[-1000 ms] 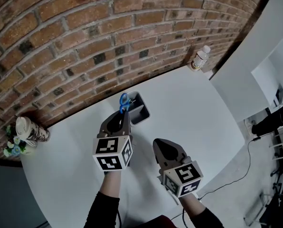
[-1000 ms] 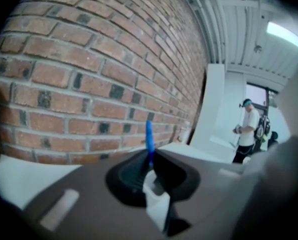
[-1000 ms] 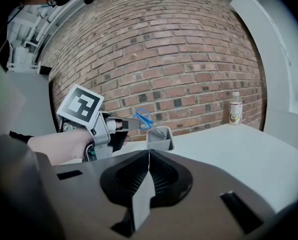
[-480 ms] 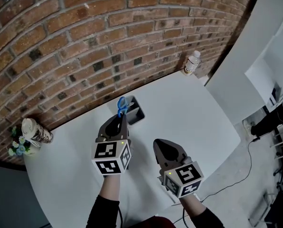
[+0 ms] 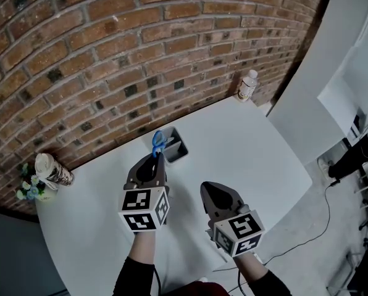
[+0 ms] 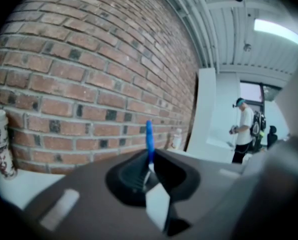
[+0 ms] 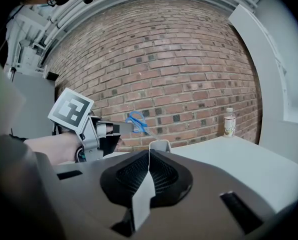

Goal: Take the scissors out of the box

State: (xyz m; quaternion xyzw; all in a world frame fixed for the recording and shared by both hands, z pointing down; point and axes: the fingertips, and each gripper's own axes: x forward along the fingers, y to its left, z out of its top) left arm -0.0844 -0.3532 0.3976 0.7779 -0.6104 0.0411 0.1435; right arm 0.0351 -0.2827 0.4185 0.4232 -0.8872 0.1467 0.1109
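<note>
Blue-handled scissors stick up out of my left gripper, which is shut on their blades just above the small grey box. In the left gripper view the blue handle rises straight from the closed jaws of the left gripper. The right gripper view shows the scissors held tilted, blades pointing down toward the box's rim. My right gripper hovers over the table to the right of the left one, shut with nothing in it.
The white table runs up to a brick wall. A plastic bottle stands at its far right corner, and a patterned cup with small flowers at its far left. A person stands in the distance.
Both grippers have risen a little. The left one has drawn the scissors higher above the box. The right gripper stays shut and empty.
</note>
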